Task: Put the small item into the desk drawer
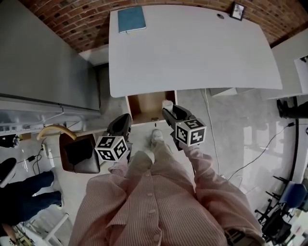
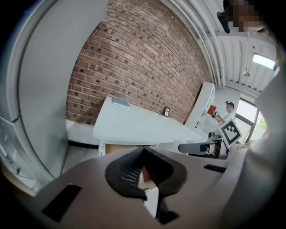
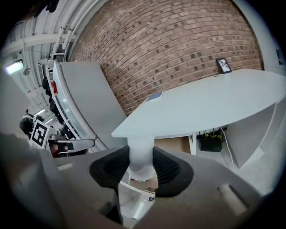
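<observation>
The desk drawer (image 1: 147,106) stands pulled open under the front edge of the white desk (image 1: 192,53), its wooden inside showing. My right gripper (image 1: 167,109) hovers over the drawer's right side, shut on a small white cylindrical item (image 1: 167,103). In the right gripper view the item (image 3: 140,156) stands upright between the dark pads, with the drawer (image 3: 174,145) behind and below it. My left gripper (image 1: 126,118) is just left of the drawer front, shut and holding nothing. In the left gripper view its pads (image 2: 129,172) meet in front of the drawer (image 2: 119,149).
A blue notebook (image 1: 131,19) and a small picture frame (image 1: 237,10) lie at the desk's far edge. A brown chair (image 1: 79,153) stands at my left, beside a grey cabinet (image 1: 38,57). Cables (image 1: 260,149) run over the floor at right. A second person (image 1: 24,192) is at the lower left.
</observation>
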Demonstrator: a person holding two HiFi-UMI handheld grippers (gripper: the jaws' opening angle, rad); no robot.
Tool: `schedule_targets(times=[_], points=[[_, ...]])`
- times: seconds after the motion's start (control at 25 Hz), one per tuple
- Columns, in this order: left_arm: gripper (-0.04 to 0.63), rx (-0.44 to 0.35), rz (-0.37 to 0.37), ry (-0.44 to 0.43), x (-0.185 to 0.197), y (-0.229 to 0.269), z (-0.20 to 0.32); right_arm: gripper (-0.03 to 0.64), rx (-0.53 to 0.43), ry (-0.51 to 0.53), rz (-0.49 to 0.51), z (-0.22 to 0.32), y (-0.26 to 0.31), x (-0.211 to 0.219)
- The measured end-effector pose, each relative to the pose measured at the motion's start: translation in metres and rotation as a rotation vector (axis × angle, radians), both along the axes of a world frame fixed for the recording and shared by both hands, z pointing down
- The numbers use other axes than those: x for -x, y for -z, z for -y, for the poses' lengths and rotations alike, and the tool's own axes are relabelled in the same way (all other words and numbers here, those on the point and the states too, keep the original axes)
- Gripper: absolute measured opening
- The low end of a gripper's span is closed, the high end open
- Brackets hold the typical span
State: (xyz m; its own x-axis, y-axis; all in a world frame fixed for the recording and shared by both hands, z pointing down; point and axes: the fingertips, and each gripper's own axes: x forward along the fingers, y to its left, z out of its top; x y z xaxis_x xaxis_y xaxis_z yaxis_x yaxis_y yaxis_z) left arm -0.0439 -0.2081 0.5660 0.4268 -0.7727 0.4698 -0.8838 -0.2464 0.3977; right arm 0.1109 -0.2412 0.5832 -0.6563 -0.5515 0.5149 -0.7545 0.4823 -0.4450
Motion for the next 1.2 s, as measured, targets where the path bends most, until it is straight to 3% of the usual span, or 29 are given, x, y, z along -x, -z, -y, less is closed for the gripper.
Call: schedule_targets(times=[0.52,0.8,1.2], points=[[-0.002,0.123,-0.039,0.057,-0.004,-0.100,0.028,0.162,0.064,0.280,-0.162,0.028,-0.120,0.043],[-0.002,0.169,-0.076,0.064,-0.005,-0.151,0.031,0.161,0.068,0.419,-0.309,0.031,-0.187,0.063],[-0.002,0.211,-0.129,0.067,-0.006,-0.189,0.044,0.162,0.078,0.598,-0.489,0.039,-0.251,0.073]])
